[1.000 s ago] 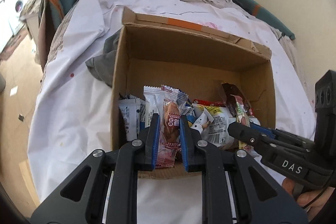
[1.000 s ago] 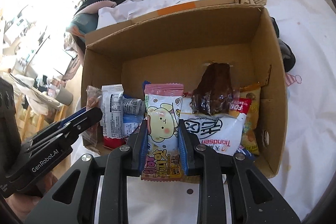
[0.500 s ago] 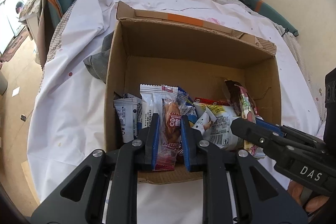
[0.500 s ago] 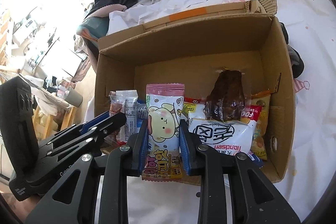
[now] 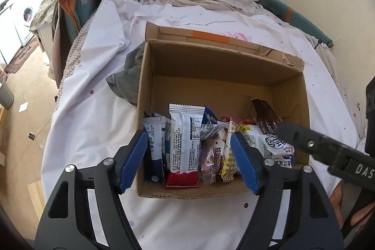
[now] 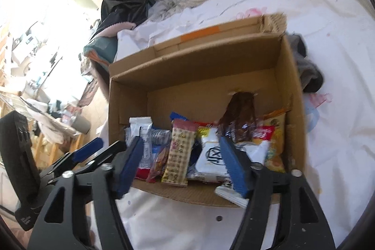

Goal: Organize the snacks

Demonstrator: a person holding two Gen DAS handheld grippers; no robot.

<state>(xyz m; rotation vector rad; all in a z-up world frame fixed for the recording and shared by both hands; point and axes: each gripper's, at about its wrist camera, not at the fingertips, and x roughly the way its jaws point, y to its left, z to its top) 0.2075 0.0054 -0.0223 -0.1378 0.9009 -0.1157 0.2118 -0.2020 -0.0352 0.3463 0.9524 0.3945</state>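
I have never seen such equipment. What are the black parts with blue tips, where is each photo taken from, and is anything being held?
They are tools held by a person. Each hand-held gripper carries its own camera looking along its two fingers. In the left view, the left hand-held gripper stands open; in the right view, the right hand-held gripper stands open too. Neither holds anything. Before them, a cardboard box sits on a white sheet, with snack packets standing along its near wall.
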